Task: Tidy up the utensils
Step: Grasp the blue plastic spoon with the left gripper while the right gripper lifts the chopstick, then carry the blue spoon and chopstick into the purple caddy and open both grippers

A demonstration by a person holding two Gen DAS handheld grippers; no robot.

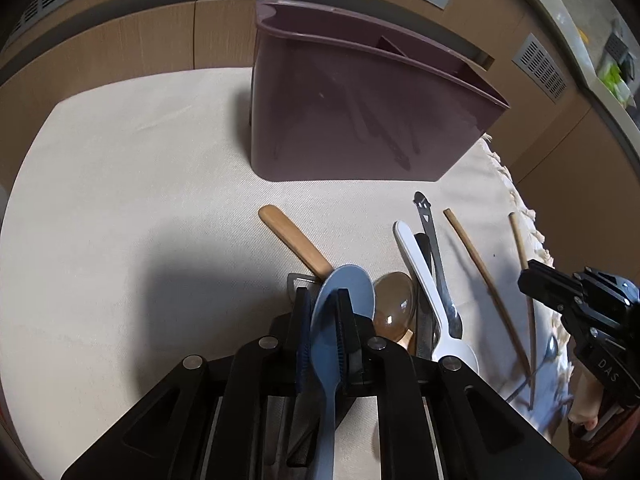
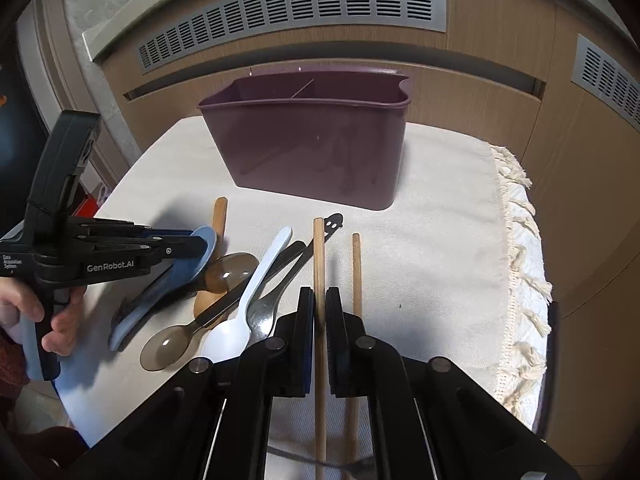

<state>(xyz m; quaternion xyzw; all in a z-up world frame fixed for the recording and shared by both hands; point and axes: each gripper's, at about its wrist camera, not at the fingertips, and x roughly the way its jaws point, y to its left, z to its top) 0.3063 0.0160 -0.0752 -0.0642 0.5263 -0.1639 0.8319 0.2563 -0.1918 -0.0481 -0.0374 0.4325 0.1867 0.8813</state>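
Observation:
A purple divided utensil caddy (image 1: 360,112) (image 2: 316,140) stands at the back of the cloth-covered table. My left gripper (image 1: 324,300) is shut on a light blue spoon (image 1: 340,304), also seen in the right wrist view (image 2: 202,248), lifted a little over the pile. My right gripper (image 2: 319,304) is shut on a wooden chopstick (image 2: 319,256). A second chopstick (image 2: 356,264) lies just to its right on the cloth. A white plastic spoon (image 2: 248,300), a metal spoon (image 2: 280,284), clear brown spoons (image 2: 228,272) and a wooden-handled utensil (image 1: 296,244) lie in a pile.
A cream cloth (image 2: 440,220) with a fringed right edge (image 2: 520,260) covers the table. Wooden cabinet fronts with grey vents (image 2: 292,8) stand close behind the caddy. A person's hand (image 2: 36,312) holds the left gripper handle.

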